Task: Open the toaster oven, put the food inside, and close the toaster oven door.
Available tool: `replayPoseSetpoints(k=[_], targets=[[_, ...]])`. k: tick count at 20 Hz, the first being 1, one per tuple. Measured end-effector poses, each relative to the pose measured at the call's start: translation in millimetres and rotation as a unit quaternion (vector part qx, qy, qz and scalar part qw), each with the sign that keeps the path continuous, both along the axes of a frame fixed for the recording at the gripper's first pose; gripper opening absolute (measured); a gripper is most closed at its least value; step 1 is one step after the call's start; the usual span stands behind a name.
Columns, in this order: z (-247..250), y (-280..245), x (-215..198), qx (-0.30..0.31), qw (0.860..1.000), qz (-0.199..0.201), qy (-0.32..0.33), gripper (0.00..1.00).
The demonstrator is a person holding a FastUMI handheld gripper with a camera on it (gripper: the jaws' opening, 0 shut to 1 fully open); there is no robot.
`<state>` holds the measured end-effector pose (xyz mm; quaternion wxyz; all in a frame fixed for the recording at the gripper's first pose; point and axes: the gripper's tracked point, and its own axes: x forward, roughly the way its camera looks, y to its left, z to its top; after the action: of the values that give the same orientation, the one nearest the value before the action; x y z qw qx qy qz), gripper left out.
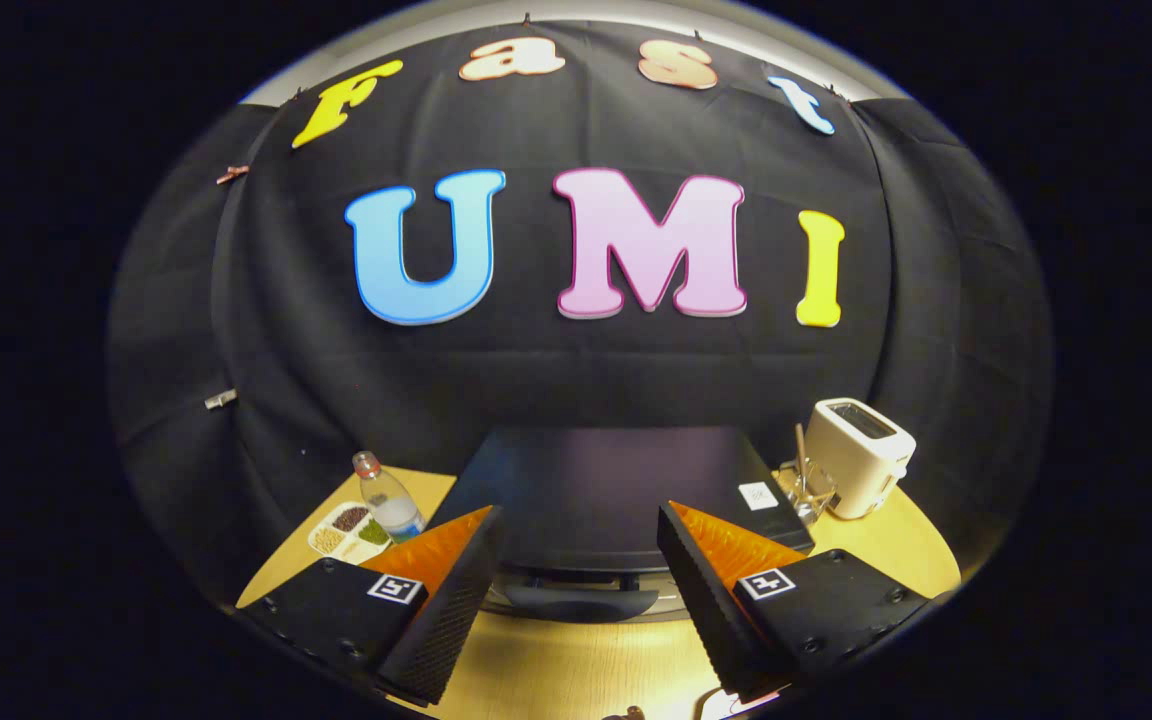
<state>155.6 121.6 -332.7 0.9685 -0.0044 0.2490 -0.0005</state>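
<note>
While the tool (576,560) hangs with fingers spread and empty, the toaster oven (616,500) sits just ahead, its door handle (581,603) between them; descending off-centre could miss that handle.

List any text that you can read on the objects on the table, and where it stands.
On the toaster oven, a white sticker: too small to read.
On the bottle, a label: blurred.
On the gripper, open above the oven's handle, square markers: no words.
</note>
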Motion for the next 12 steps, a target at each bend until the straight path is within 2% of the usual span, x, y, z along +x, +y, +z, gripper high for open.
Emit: replayPoseSetpoints(k=[7,10,12], targets=[[-66,-2,-1,-0.032,0.998,-0.013,0.062,0.98],[-67,-3,-1,-0.032,0.998,-0.022,0.05,0.98],[-71,-3,-5,-0.009,0.998,-0.03,0.055,0.99]])
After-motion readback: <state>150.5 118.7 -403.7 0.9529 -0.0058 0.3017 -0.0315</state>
